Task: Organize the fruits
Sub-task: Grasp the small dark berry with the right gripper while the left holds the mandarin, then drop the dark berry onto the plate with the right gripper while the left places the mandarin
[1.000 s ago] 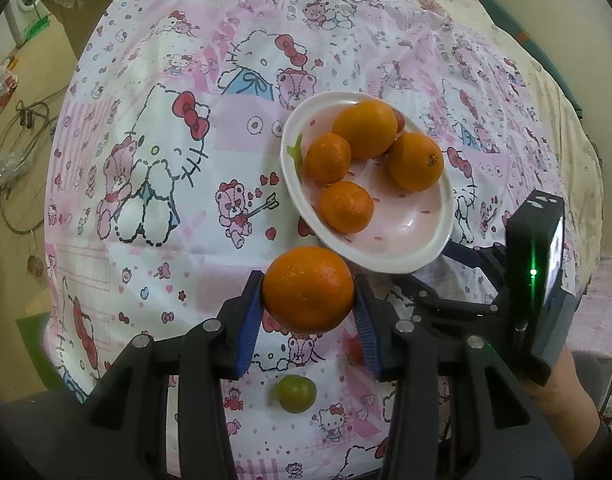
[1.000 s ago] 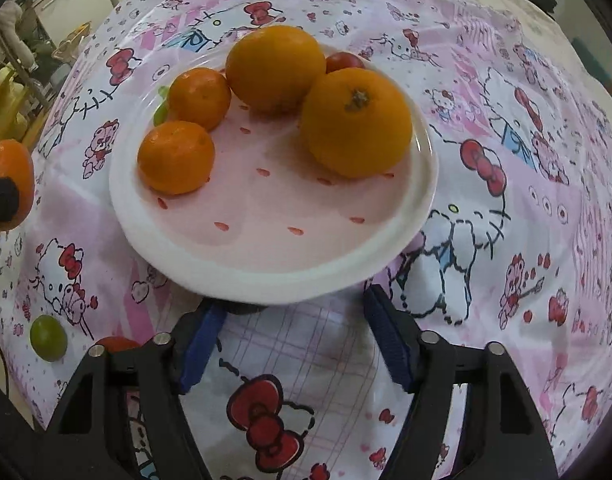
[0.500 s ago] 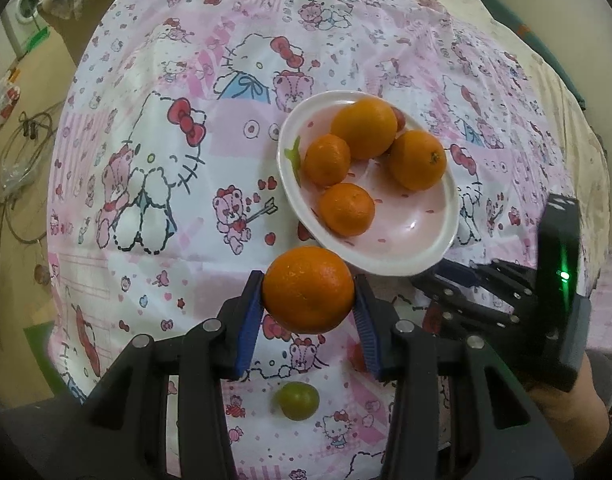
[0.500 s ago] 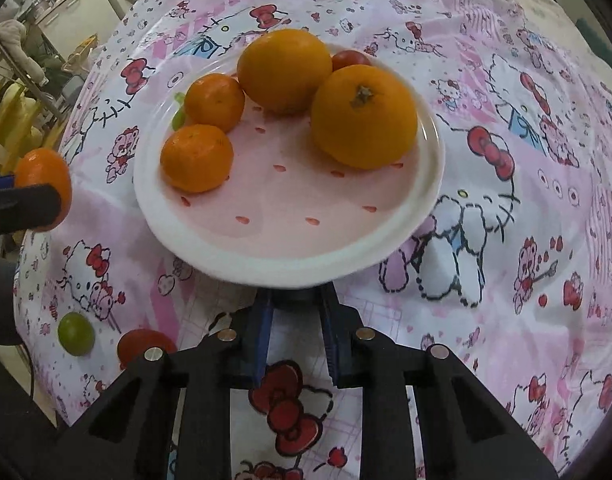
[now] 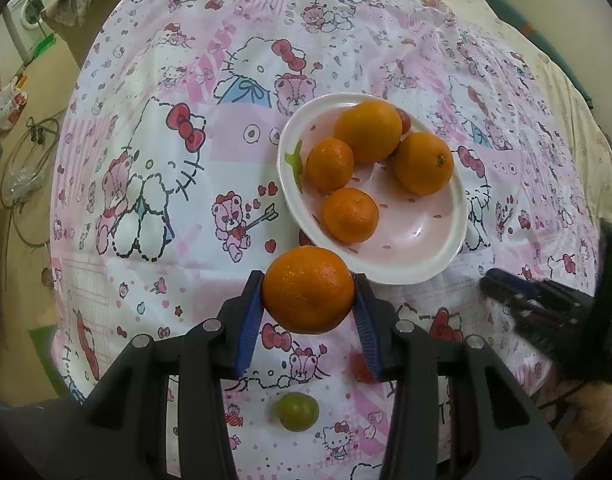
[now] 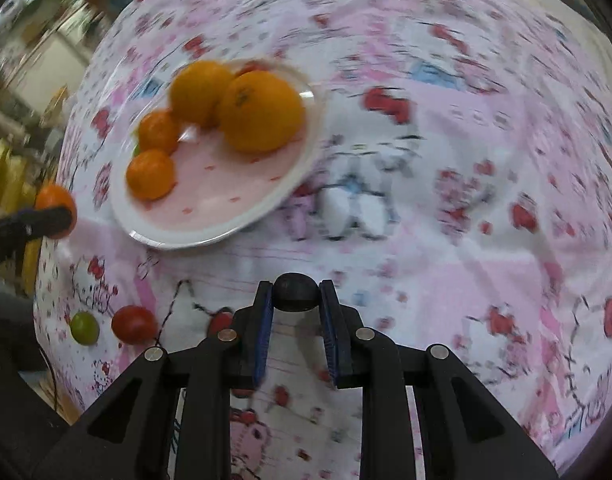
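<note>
My left gripper (image 5: 308,300) is shut on an orange mandarin (image 5: 306,280), held just above the cloth at the near rim of the white plate (image 5: 445,258). The plate holds several oranges (image 5: 367,130) and a small red fruit (image 5: 404,120). In the blurred right wrist view, my right gripper (image 6: 296,290) is shut on a small dark round fruit (image 6: 296,300), lifted off the cloth to the right of the plate (image 6: 210,236). The right gripper (image 5: 499,286) also shows at the right edge of the left wrist view.
A small green fruit (image 5: 297,411) and a red fruit (image 6: 134,323) lie on the pink cartoon-print tablecloth (image 5: 154,184) near its front edge. The cloth drops off at the left, with floor clutter and cables (image 5: 22,168) beyond.
The right gripper's jaws closed on a small dark fruit by the plate's near rim, then rose, rolled and drew away to the right. The left gripper stayed put with its mandarin.
</note>
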{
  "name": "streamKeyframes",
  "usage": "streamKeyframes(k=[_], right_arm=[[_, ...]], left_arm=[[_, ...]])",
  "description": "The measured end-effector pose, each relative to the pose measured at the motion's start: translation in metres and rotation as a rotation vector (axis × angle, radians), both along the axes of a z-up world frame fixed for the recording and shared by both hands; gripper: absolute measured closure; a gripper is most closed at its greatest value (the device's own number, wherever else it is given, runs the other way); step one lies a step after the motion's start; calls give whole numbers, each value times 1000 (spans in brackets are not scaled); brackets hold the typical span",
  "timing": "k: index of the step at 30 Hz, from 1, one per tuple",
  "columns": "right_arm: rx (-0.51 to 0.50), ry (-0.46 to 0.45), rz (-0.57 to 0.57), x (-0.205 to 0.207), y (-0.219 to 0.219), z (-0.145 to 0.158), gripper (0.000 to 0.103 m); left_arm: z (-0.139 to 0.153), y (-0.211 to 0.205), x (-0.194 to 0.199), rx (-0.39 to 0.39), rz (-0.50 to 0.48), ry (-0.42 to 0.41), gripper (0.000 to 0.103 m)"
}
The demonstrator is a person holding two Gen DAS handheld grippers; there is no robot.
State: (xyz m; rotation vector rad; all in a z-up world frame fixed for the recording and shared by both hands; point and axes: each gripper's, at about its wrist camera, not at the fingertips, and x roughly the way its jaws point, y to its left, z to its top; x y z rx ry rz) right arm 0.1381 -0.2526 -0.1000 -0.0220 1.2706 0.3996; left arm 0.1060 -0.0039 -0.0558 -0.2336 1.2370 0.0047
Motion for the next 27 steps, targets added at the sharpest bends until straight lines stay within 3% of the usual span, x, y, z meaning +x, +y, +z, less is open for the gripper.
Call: streamKeyframes(k=[5, 10, 20, 27], right_arm=[[46, -66, -88, 8, -20, 22, 79], [115, -125, -80, 16, -6, 35, 79], [218, -21, -2, 33, 43, 17, 79], [203, 15, 41, 34, 66, 3, 78]], left_arm=[[1, 0, 0, 15, 8, -12, 64], [2, 3, -1, 22, 13, -17, 64], [3, 8, 0, 21, 30, -15, 64], [0, 16, -3, -29, 20, -1, 64]])
